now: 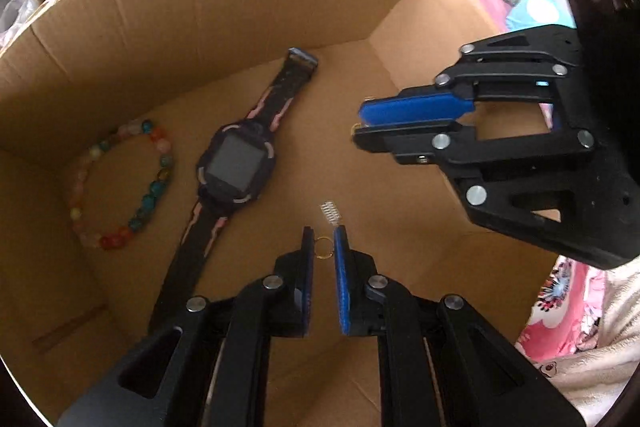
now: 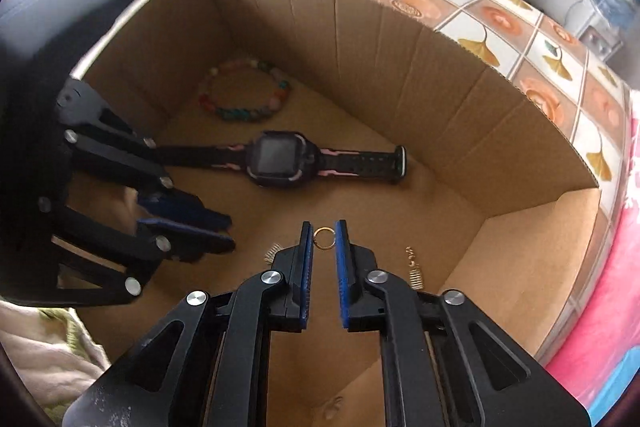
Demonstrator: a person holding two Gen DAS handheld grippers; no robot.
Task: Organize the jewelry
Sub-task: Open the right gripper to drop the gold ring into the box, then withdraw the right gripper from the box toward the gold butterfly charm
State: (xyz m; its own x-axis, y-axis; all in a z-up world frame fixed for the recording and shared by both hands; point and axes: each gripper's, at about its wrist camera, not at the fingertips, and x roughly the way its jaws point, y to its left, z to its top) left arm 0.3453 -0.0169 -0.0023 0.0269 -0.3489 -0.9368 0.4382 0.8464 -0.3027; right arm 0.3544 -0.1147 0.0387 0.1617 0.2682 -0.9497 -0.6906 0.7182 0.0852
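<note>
While both claws point steeply down into the open cardboard box (image 1: 240, 7), we note the following.

Left gripper (image 1: 324, 235): jaws narrow, a small gold ring (image 1: 324, 247) pinched between the blue pad tips and spanning the gap from pad to pad. A short silver coil (image 1: 330, 213) shows just past the ring; we cannot tell whether it hangs from the ring or lies on the box floor.

Right gripper (image 2: 323, 227): jaws equally narrow, a second gold ring (image 2: 325, 238) set between the tips and apparently touching both pads. A second coil (image 2: 414, 267), with a small gold piece at its far end, lies on the box floor just to the right of this claw.

The two claws stand near each other but apart, over the near end of the box.

Already on the box floor: a black watch (image 1: 236, 163) with pink marks on the strap, laid out flat and face up near the middle. A bracelet of multicoloured beads (image 1: 154, 187) lies beyond it, near a corner, close to the watch but not touching it.

The box rests on a tile-patterned cloth (image 2: 500, 19).
</note>
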